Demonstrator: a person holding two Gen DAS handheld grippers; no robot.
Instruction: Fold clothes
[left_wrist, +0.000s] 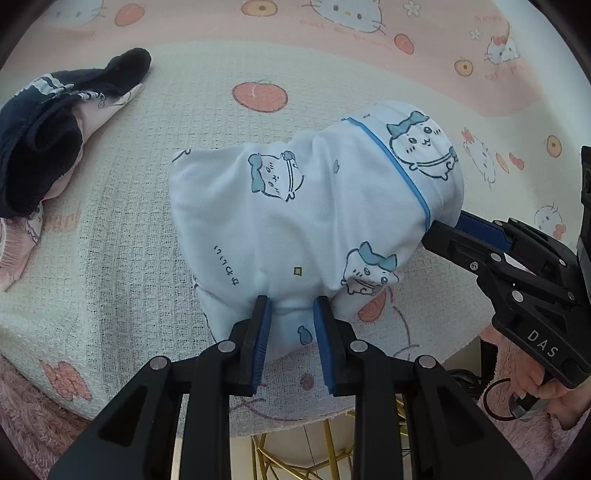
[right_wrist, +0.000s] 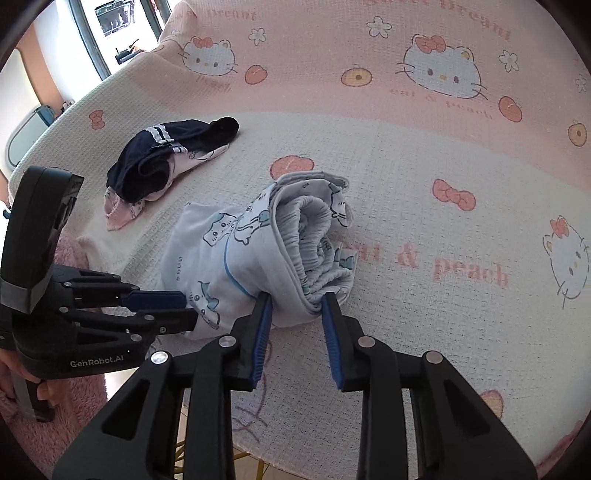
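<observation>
White printed garment (left_wrist: 314, 206), rolled into a bundle, lies on the table under a waffle-weave cartoon blanket (left_wrist: 110, 258), near the front edge. Left tool (left_wrist: 291, 314) is closed on the bundle's near fold, pads pressing cloth; right tool (right_wrist: 297, 306) grips the rolled end with its gathered waistband, both tools at adjacent ends of the same bundle. A dark navy-and-pink garment (right_wrist: 166, 162) lies well apart, farther back to the left.
</observation>
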